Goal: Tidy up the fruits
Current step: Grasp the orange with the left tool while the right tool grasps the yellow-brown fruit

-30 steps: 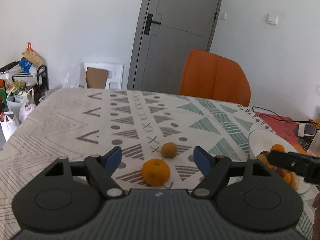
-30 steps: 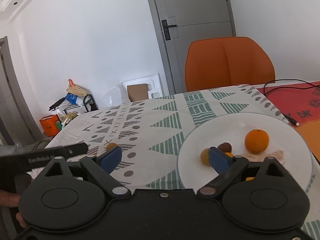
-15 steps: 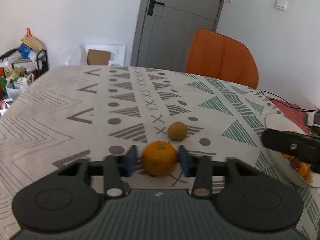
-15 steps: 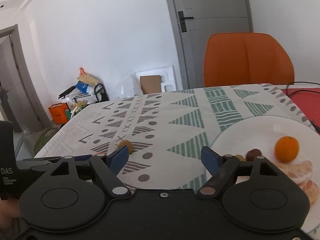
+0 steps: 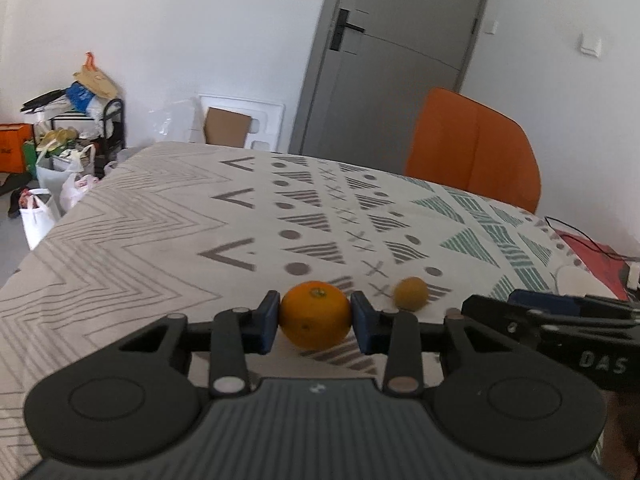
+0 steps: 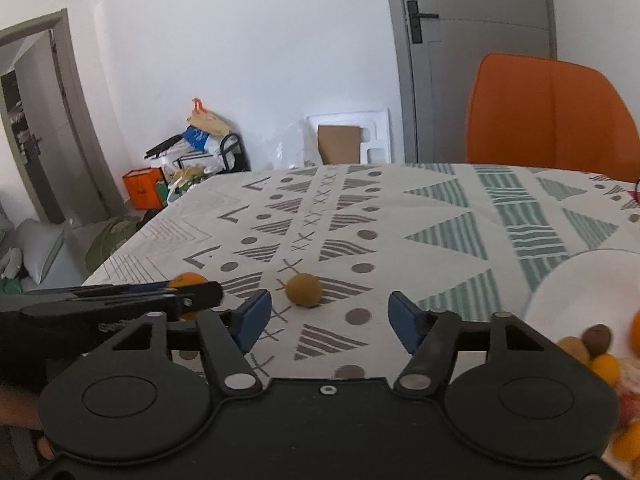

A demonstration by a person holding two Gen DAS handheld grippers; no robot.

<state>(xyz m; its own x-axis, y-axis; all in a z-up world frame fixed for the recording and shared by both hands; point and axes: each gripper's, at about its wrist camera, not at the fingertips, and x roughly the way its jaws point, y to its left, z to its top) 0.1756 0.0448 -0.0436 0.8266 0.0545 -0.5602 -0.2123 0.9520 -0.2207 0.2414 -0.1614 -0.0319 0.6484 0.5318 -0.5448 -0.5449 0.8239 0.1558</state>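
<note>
My left gripper [image 5: 315,322] has both blue pads pressed on the orange [image 5: 315,314], one on each flank, so it's clamped at the widest part where a round fruit won't squirt out; the orange sits dead centre between the fingers, at 12 o'clock from the left wrist camera, low over the patterned tablecloth [image 5: 132,232], and I can't tell whether it is lifted or resting on the cloth. At 1 o'clock from the orange, just beside it but not touching, lies the small brownish-yellow fruit [image 5: 410,294], loose on the cloth. My right gripper [image 6: 329,314] is aimed at that same small fruit [image 6: 303,289]: jaws are closing, nothing gripped yet, pads clear of it. The fruit lies beyond the fingertips, at about 11 o'clock from the midpoint between them, nearer the left pad than the right, so I judge I need to push forward and shift a bit left before the pads can meet it. In the right wrist view my left gripper shows at 9 o'clock with the orange peeking behind its finger. Far right, at 3 to 4 o'clock, the white plate [image 6: 580,280] holds several small fruits at its near edge, probably the collecting spot, which is why both loose fruits get picked from the cloth.
</note>
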